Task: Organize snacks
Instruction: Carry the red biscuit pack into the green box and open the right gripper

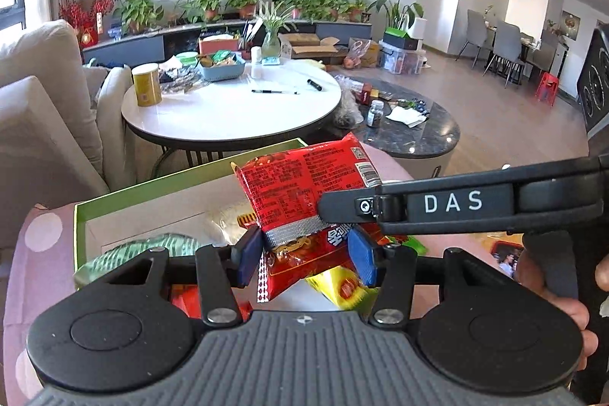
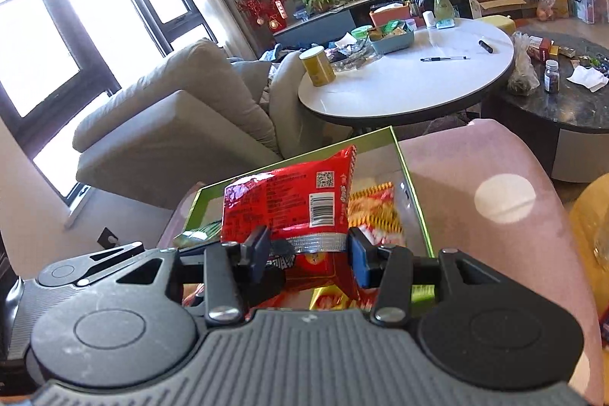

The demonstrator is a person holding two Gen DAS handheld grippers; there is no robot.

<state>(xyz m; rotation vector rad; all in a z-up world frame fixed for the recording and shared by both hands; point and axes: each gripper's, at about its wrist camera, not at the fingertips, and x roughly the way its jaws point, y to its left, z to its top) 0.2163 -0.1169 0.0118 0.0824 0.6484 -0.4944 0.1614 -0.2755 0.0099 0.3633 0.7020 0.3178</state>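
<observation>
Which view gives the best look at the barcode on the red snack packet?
The right wrist view: the barcode on the red snack packet faces the camera, unobstructed, with a QR code above it. In the left wrist view the barcode sits near the packet's edge, skewed, just above the other gripper's finger.

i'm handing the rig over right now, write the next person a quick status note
Left gripper: fingers apart either side of the red snack packet; grip unclear.
Right gripper: its fingers sit at the packet's silver seam; grip unclear.
The packet hangs over the green-rimmed box on the pink seat.
Done: several snack bags already lie in the box, including a yellow one.
Left: probably lower this packet in and release.
</observation>
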